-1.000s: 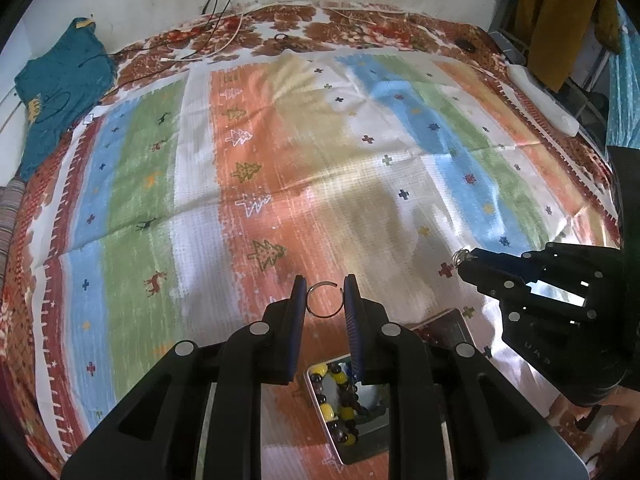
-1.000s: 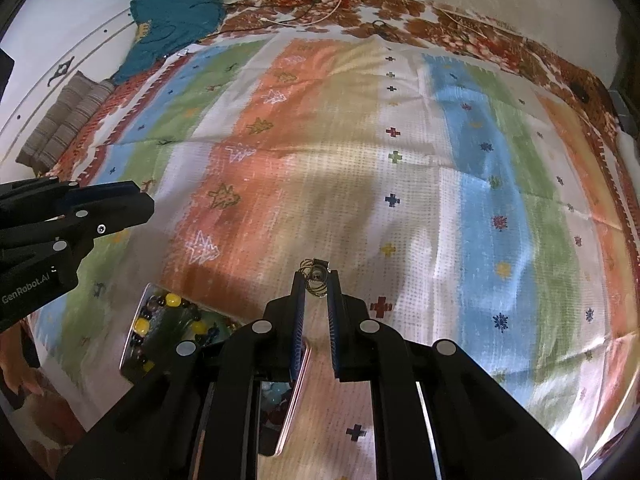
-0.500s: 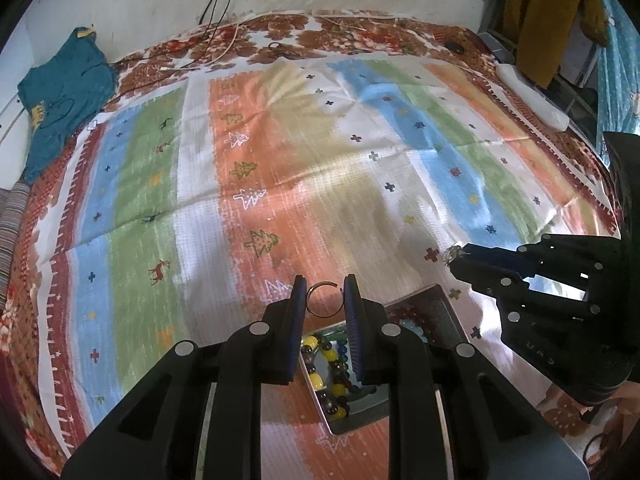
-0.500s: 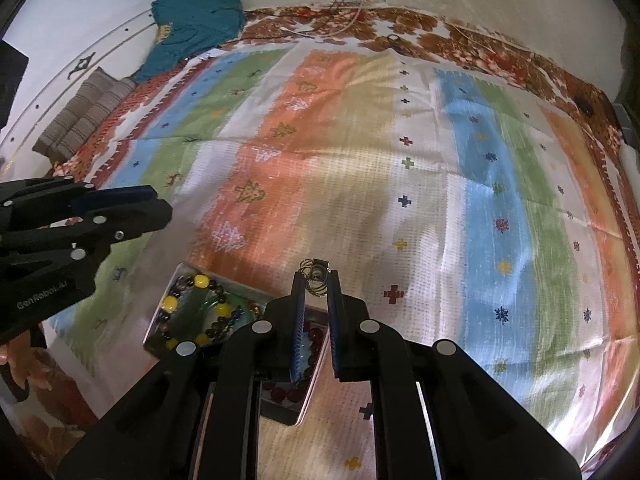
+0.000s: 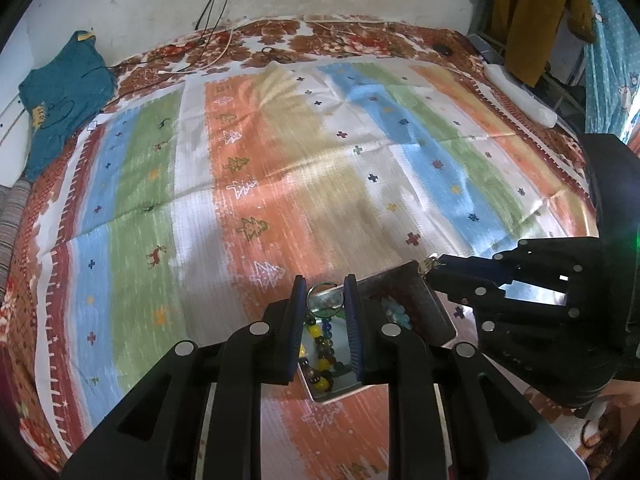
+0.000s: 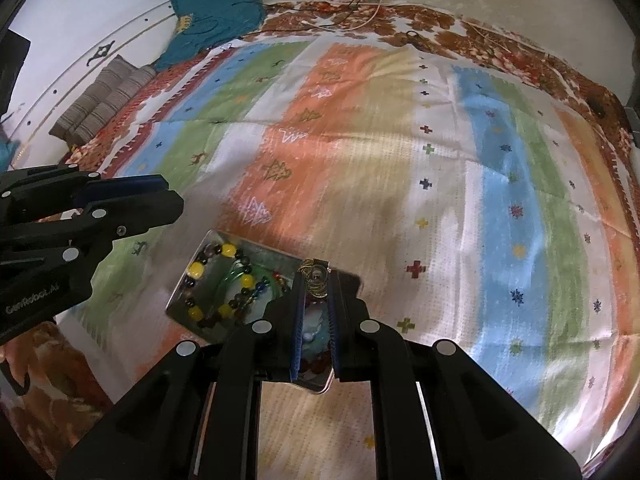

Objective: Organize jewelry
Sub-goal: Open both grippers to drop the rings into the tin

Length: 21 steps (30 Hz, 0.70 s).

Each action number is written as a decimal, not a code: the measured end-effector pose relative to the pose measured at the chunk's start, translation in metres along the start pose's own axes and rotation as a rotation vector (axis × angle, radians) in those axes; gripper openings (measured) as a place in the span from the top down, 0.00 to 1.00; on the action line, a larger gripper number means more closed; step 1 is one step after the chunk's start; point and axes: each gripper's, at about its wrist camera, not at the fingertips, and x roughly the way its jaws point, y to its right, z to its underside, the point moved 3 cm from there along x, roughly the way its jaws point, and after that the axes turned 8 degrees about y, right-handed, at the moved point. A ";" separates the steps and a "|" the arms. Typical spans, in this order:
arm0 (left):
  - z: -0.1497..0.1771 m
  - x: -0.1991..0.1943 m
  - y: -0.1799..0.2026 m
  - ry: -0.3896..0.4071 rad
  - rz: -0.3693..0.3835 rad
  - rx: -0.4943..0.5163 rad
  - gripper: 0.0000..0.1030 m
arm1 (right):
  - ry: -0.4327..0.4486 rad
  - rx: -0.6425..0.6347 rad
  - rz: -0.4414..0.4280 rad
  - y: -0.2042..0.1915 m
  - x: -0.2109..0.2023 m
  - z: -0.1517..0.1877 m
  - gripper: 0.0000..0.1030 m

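Observation:
My left gripper point(image 5: 325, 294) is shut on a thin silver ring point(image 5: 325, 301) and holds it above a shiny metal tray point(image 5: 434, 316) on the striped cloth. The tray point(image 6: 181, 292) holds beaded bracelets point(image 6: 224, 276) with yellow, dark and blue beads. My right gripper point(image 6: 314, 276) is shut on a small gold wire piece of jewelry point(image 6: 314, 280) above the tray's right half. In the left wrist view the right gripper point(image 5: 434, 268) comes in from the right, its tips at the tray's far right corner. In the right wrist view the left gripper point(image 6: 160, 196) shows at the left.
The striped cloth point(image 5: 280, 160) covers a bed with a brown floral sheet point(image 5: 360, 36). A teal garment point(image 5: 60, 96) lies at the far left corner, cables point(image 5: 216, 12) run down the wall, a white object point(image 5: 520, 92) lies at the far right edge, and striped cushions point(image 6: 104, 96) lie beside the bed.
Both grippers have pulled back toward me with their jewelry still held; the tray now shows further forward under the fingertips, with more of its beads in view.

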 end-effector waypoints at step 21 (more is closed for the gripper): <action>0.014 -0.024 -0.015 0.033 -0.034 -0.088 0.61 | 0.051 0.011 0.044 0.004 -0.029 0.014 0.53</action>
